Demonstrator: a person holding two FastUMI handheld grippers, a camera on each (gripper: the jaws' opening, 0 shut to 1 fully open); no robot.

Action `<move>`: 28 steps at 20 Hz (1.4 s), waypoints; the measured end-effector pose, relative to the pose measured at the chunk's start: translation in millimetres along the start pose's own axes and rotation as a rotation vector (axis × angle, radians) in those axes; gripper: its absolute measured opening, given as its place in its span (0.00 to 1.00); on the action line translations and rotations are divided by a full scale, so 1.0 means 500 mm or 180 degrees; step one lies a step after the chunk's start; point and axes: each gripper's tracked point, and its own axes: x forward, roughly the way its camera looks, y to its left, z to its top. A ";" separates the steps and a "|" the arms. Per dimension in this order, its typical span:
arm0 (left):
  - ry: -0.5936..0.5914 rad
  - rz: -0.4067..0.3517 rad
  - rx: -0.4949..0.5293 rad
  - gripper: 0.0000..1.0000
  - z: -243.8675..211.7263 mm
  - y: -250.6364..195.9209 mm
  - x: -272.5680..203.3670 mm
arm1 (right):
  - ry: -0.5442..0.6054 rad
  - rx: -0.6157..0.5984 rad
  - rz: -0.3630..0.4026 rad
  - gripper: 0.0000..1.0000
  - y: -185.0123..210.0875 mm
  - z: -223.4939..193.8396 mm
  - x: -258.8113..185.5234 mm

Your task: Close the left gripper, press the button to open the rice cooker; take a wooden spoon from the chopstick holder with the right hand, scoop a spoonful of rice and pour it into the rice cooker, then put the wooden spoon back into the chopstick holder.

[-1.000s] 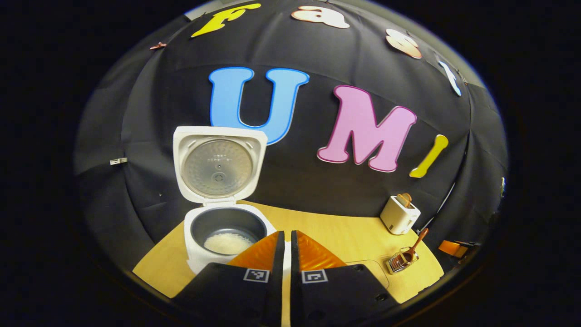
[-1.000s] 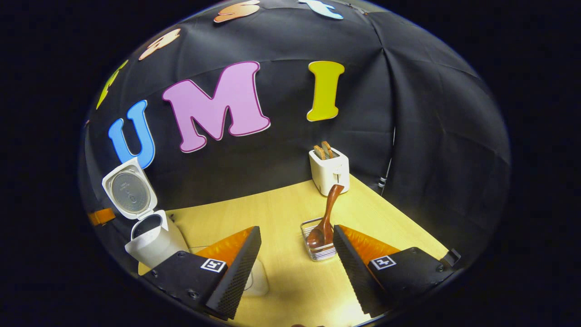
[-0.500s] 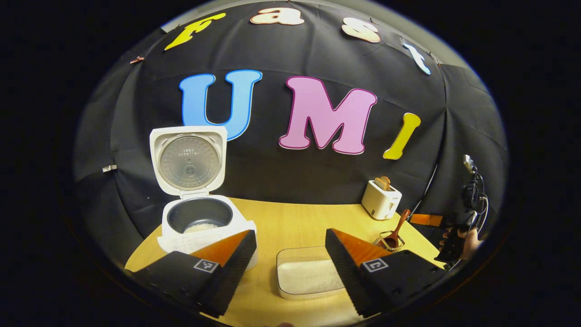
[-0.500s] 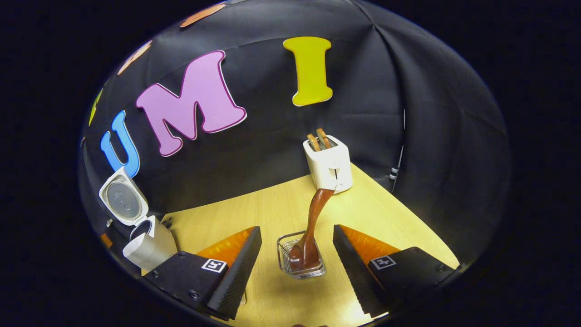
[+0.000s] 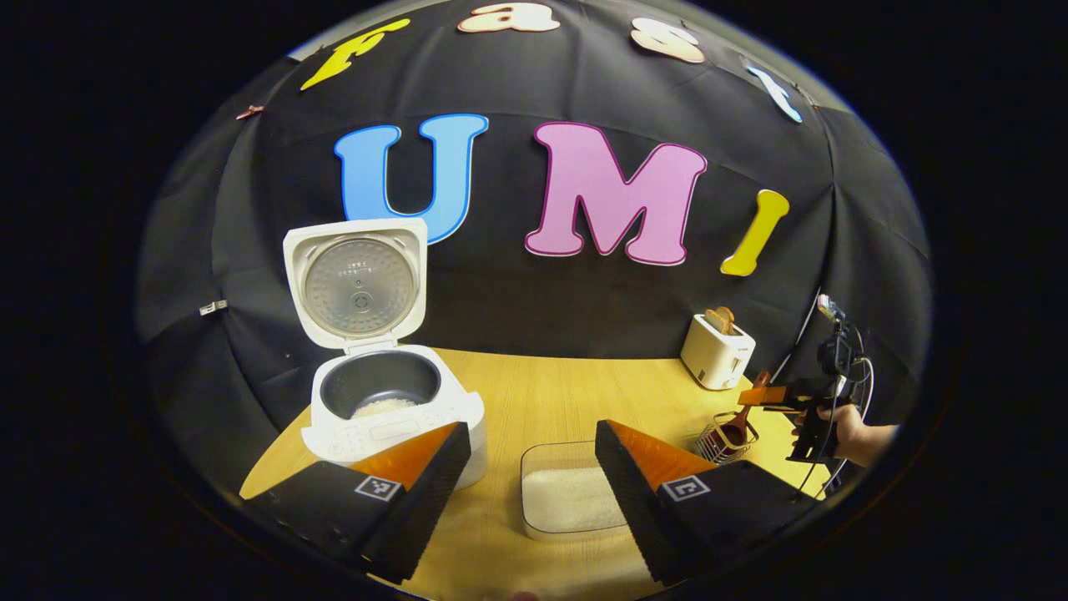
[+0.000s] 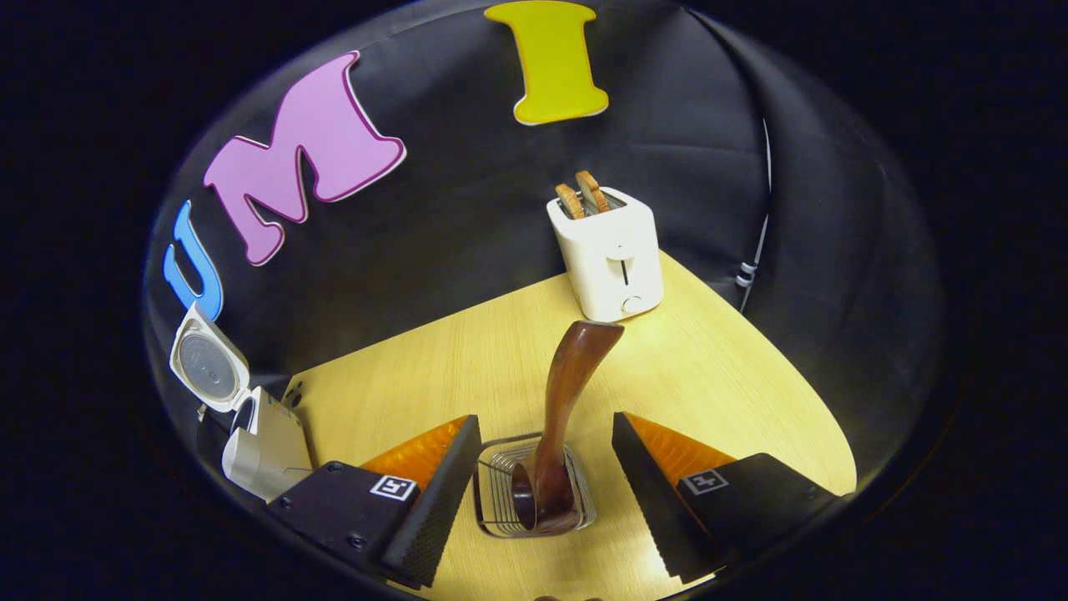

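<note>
The white rice cooker [image 5: 392,413] stands on the table with its lid [image 5: 359,280] raised upright and some rice at the bottom of its dark pot. My left gripper [image 5: 532,436] is open, close to the cooker's front right, above a clear tray of rice [image 5: 567,499]. In the right gripper view the wooden spoon [image 6: 561,409] stands bowl-down in the wire chopstick holder [image 6: 534,486]. My right gripper [image 6: 546,434] is open, its fingers on either side of the spoon's handle without touching it. Far off at the left of that view is the rice cooker [image 6: 254,434].
A white toaster [image 6: 607,250] with two slices of toast stands behind the holder near the back wall. In the left gripper view a hand [image 5: 855,434] holds the other gripper over the chopstick holder [image 5: 727,434]. The wooden table [image 5: 542,392] ends near the holder's right.
My left gripper opened and drew back from the cooker, bringing the rice tray into view. My right gripper moved forward and down until its open fingers flank the spoon's handle.
</note>
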 end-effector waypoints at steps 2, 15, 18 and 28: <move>0.0074 0.0038 -0.0012 0.98 -0.013 0.007 0.002 | 0.0052 0.0070 0.0043 0.99 0.005 0.005 0.027; 0.0305 0.0175 0.0006 0.98 -0.056 0.013 -0.005 | 0.0334 0.0456 0.0078 0.30 0.004 -0.009 0.124; 0.0332 0.0115 0.0012 0.98 -0.061 0.002 -0.005 | 0.0301 0.0465 0.0071 0.23 0.000 -0.003 0.100; 0.0271 -0.0138 -0.0155 0.97 -0.029 0.011 0.011 | -0.0426 0.0322 -0.0240 0.21 0.032 0.132 -0.074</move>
